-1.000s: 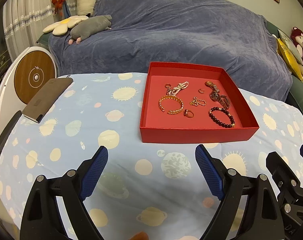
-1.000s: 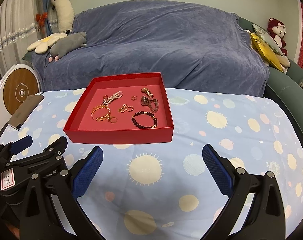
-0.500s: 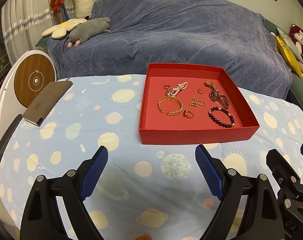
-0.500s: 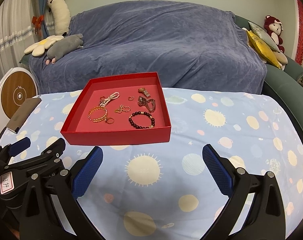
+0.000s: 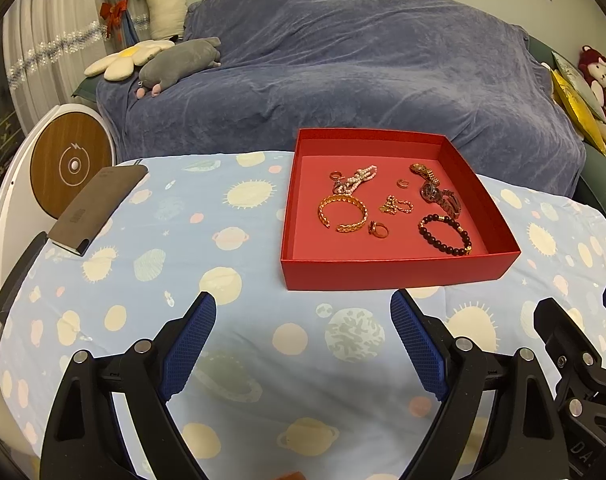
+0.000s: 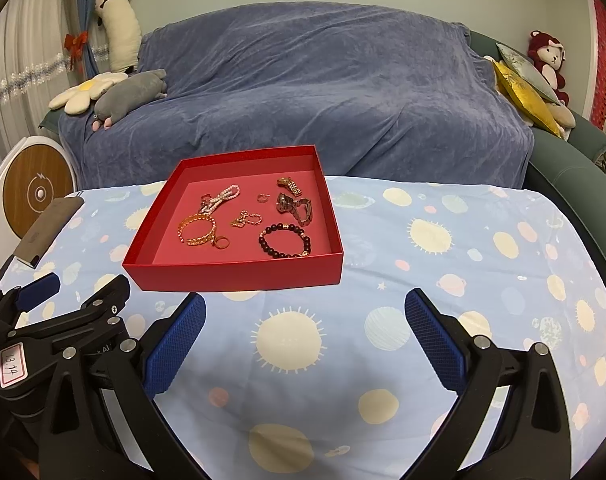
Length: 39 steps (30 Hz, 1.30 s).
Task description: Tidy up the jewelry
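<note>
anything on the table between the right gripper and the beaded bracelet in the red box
Only the red box's own near wall. The right gripper hangs open over bare patterned cloth, and the dark beaded bracelet lies just behind that wall, so reach in from above.

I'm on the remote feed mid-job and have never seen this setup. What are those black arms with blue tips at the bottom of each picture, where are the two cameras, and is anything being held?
There is no robot arm. A person holds one two-finger gripper in each hand, and a fisheye camera on each looks forward along its fingers. The black arms with blue pads are those fingers.

One picture comes from the left gripper, the other from the right gripper. Both are open, with nothing between the pads, above a tablecloth printed with suns and planets.

Ahead sits a shallow red tray. In it lie a gold cuff bracelet, a dark beaded bracelet, a pearl strand, a watch, a small chain and some rings. A dark flat case lies at the cloth's left edge. A sofa under a blue cover stands behind.
</note>
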{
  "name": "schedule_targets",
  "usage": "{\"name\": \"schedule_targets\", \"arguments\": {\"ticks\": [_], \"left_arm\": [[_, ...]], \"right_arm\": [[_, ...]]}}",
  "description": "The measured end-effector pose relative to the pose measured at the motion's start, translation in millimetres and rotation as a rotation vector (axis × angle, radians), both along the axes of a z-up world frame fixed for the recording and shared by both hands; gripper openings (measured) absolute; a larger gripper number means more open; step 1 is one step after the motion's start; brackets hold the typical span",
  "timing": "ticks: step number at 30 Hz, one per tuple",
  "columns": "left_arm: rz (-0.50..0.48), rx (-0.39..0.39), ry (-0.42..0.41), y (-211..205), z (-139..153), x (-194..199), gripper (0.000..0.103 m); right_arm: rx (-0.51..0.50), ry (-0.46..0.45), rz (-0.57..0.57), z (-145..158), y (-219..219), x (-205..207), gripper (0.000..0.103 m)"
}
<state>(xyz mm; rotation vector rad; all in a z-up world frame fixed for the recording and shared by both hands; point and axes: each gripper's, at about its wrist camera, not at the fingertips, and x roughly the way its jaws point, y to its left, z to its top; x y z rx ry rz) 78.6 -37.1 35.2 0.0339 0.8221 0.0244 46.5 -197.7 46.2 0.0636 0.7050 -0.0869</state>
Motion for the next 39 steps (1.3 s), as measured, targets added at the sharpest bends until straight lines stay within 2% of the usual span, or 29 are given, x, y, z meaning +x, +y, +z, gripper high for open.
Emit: {"name": "schedule_targets", "arguments": {"ticks": [21,28,39], "left_arm": [[0.002,0.01,-0.011,2.0,1.7,-1.6,0.086],[-0.004,-0.03,0.008,5.4,-1.1,-0.3,0.088],[0.018,-0.019,0.007,5.9,-0.8,0.7,0.088]], "right_arm": [[0.005,-0.001,-0.001,-0.2,1.0,-0.7,0.098],[0.004,-0.003,0.004,0.3,5.4,-0.5,0.098],[-0.019,0.009,0.014,-3.8,8.9,-0.6,0.098]]}}
